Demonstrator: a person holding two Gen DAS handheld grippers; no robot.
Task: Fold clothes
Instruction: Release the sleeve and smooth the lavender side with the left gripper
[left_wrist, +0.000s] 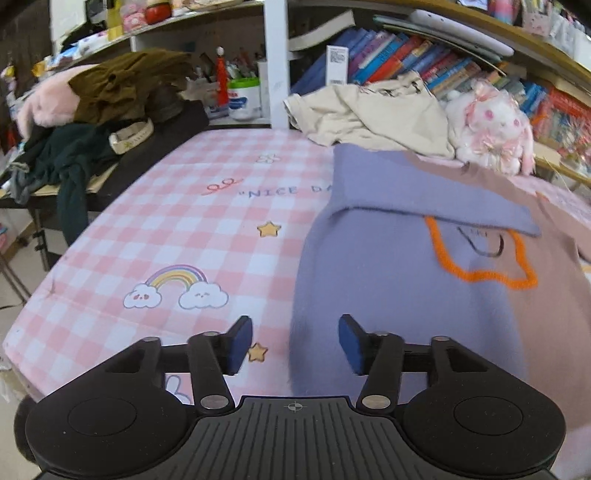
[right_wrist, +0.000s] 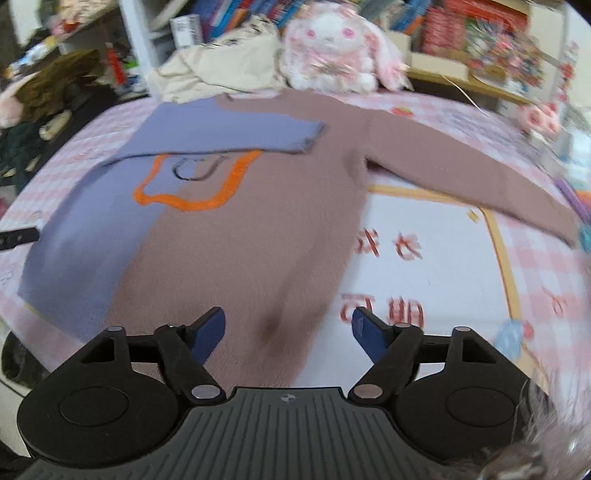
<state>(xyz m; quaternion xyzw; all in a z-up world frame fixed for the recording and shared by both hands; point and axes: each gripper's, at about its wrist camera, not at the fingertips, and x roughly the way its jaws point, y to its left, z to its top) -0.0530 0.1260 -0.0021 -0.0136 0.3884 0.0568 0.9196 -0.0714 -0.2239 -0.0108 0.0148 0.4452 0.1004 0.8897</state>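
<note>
With both the left gripper (left_wrist: 295, 345) and right gripper (right_wrist: 288, 334) spread and empty, I risk bunching the sweater (right_wrist: 258, 229) if my right pads snag its near hem unevenly.

The two-tone purple-and-brown knitted sweater (right_wrist: 236, 229) blurs near its hem; its brown outstretched sleeve (right_wrist: 480, 184) runs off-frame.
</note>
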